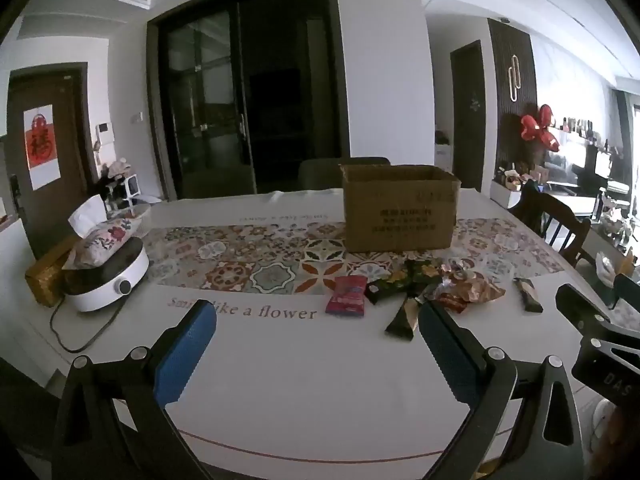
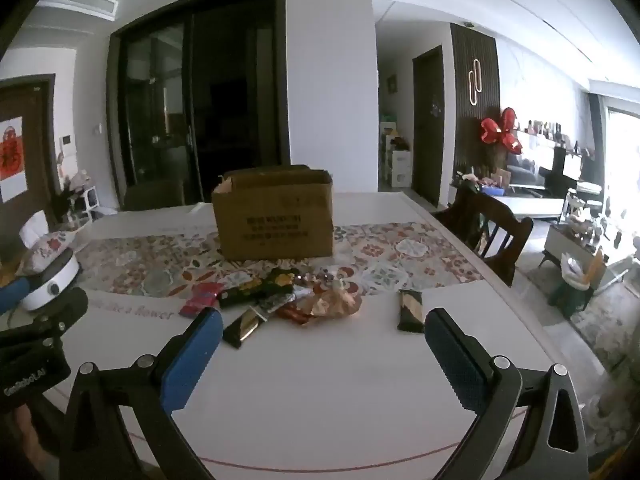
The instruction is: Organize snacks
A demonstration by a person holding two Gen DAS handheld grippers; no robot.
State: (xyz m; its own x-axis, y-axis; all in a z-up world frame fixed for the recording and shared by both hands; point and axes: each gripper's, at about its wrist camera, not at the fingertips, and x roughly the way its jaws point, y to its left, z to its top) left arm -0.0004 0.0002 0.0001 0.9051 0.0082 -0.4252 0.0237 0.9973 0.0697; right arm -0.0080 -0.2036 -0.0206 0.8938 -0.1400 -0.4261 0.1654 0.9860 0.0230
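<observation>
Waiting to start: snacks [image 2: 288,300] lie loose on the bench [image 2: 320,380], none visibly inside the cardboard box [image 2: 274,218].
Left gripper [image 1: 316,320] and right gripper [image 2: 324,332] hover with fingers spread wide, holding nothing.

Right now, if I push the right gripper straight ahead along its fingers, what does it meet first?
Probably the crumpled orange wrapper at the near edge of the snack pile, with the cardboard box behind it. The right gripper is open; depth is uncertain.
</observation>
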